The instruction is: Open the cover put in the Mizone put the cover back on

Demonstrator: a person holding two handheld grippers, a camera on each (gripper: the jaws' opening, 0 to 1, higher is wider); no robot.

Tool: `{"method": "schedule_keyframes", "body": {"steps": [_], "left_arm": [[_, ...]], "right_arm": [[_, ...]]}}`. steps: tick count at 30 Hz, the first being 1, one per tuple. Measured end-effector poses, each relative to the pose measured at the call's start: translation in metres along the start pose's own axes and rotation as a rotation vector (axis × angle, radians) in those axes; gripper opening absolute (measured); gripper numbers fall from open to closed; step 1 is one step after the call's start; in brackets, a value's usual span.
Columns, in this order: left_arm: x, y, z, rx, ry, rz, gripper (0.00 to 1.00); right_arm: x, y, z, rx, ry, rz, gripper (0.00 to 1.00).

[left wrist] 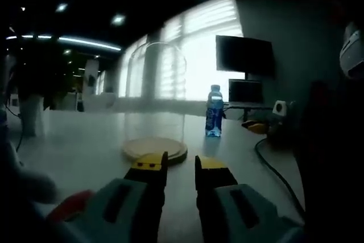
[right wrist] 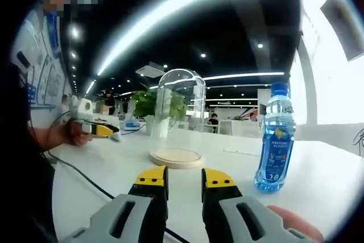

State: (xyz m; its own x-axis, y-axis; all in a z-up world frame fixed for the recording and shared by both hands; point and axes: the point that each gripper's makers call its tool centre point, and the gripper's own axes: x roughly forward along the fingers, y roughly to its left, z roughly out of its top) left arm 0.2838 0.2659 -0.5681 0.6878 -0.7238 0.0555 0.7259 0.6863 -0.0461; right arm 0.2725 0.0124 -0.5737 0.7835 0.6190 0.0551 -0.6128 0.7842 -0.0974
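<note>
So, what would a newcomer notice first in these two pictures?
The clear glass dome stands out, upright on its round wooden base mid-table. The blue Mizone bottle stands apart beside it, cap on. Each hand-held gripper, left and right, is empty with jaws slightly apart.

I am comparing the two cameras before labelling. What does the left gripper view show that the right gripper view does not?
Left gripper view alone: two dark monitors by a bright window. Right gripper view alone: a potted plant and a person's hand. Both: the glass dome cover on its wooden base, the Mizone bottle standing beside it, and empty tongs, slightly parted.
</note>
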Motion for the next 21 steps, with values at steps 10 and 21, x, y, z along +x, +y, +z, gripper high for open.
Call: {"method": "schedule_keyframes", "body": {"steps": [10, 21], "left_arm": [[0.0003, 0.0008, -0.0017, 0.007, 0.010, 0.006, 0.16], [0.0004, -0.0012, -0.0005, 0.040, 0.003, 0.013, 0.16]], "right_arm": [[0.0001, 0.0003, -0.0001, 0.001, 0.000, 0.001, 0.18], [-0.0006, -0.0028, -0.0019, 0.000, 0.001, 0.002, 0.18]]}}
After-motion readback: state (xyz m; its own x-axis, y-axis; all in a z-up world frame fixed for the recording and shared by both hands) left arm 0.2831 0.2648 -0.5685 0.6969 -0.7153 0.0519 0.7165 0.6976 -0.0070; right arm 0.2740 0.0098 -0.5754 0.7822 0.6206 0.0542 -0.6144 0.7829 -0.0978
